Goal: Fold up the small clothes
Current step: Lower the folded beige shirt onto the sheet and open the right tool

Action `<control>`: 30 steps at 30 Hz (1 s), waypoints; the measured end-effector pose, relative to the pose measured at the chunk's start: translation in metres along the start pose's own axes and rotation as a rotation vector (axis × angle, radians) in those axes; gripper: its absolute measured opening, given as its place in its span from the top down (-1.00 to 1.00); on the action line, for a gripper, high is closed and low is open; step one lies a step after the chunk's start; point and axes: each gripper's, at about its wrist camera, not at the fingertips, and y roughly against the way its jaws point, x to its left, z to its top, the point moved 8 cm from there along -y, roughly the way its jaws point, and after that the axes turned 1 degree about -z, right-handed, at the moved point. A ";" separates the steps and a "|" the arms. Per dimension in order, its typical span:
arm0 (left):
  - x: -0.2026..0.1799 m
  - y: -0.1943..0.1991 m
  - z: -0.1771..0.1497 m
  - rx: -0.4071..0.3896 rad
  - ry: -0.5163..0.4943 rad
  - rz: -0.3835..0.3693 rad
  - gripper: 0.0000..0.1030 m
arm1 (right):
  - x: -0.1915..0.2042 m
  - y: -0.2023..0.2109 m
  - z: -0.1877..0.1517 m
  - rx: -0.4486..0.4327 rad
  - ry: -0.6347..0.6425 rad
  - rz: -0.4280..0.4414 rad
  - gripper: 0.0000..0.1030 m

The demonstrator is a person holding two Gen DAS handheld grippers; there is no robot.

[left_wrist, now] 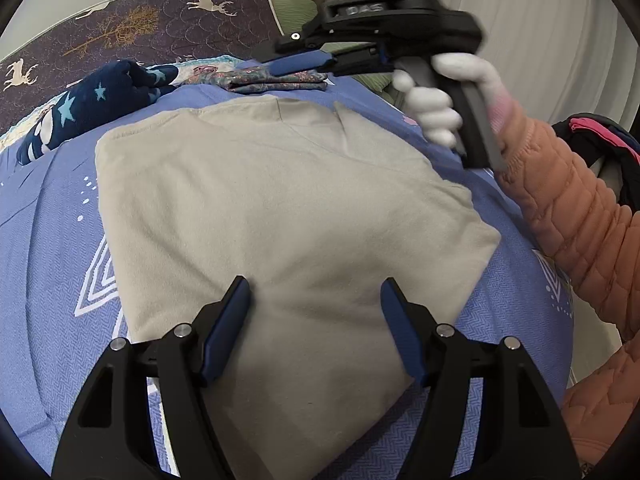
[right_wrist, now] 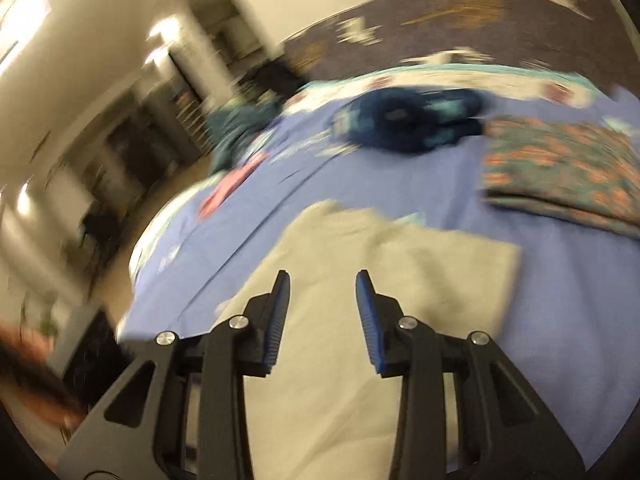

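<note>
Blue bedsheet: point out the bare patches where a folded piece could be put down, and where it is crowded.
The blue bedsheet lies bare left of the beige garment, below the navy star-print bundle. A second bare strip runs between the beige garment and the folded floral cloth. The far edge is crowded: bundle and floral cloth lie side by side.

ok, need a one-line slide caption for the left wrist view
Open left hand-held gripper poised over a folded beige garment on the blue bedspread, right hand-held gripper raised beyond it.
</note>
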 end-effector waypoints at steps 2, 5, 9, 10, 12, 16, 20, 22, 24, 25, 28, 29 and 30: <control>0.000 0.000 0.000 0.001 -0.002 -0.002 -0.38 | -0.046 -0.001 0.005 -0.009 -0.114 -0.122 0.41; -0.003 -0.001 0.000 0.002 -0.014 -0.002 -0.44 | -0.072 -0.010 -0.011 0.040 -0.166 -0.169 0.42; -0.004 -0.002 0.000 0.004 -0.019 0.001 -0.46 | -0.072 -0.023 -0.029 0.086 -0.027 -0.330 0.52; -0.005 -0.002 0.001 0.004 -0.021 0.004 -0.46 | -0.071 -0.019 -0.029 0.077 -0.003 -0.363 0.58; -0.005 -0.002 0.001 0.001 -0.024 0.009 -0.46 | -0.071 -0.006 -0.023 0.027 -0.014 -0.455 0.57; -0.005 -0.003 0.001 -0.001 -0.026 0.015 -0.46 | -0.040 0.030 -0.028 -0.055 -0.033 -0.351 0.60; -0.006 -0.004 0.000 -0.001 -0.034 0.027 -0.46 | -0.017 0.049 -0.060 -0.019 -0.040 -0.329 -0.14; -0.007 -0.004 0.000 -0.001 -0.039 0.037 -0.46 | -0.014 0.043 -0.077 0.019 -0.082 -0.303 -0.17; -0.007 -0.005 0.000 -0.001 -0.048 0.048 -0.46 | -0.015 0.035 -0.095 0.051 -0.097 -0.313 0.31; -0.007 -0.005 0.001 -0.002 -0.049 0.052 -0.46 | -0.015 0.030 -0.096 0.051 -0.099 -0.309 0.69; -0.006 -0.005 0.001 -0.006 -0.049 0.063 -0.46 | -0.016 0.038 -0.087 -0.051 -0.015 -0.455 0.86; -0.006 -0.004 0.001 -0.007 -0.049 0.068 -0.46 | -0.020 0.039 -0.085 -0.066 0.009 -0.537 0.86; -0.007 -0.004 0.001 -0.008 -0.049 0.072 -0.46 | -0.023 0.038 -0.087 -0.060 0.002 -0.552 0.86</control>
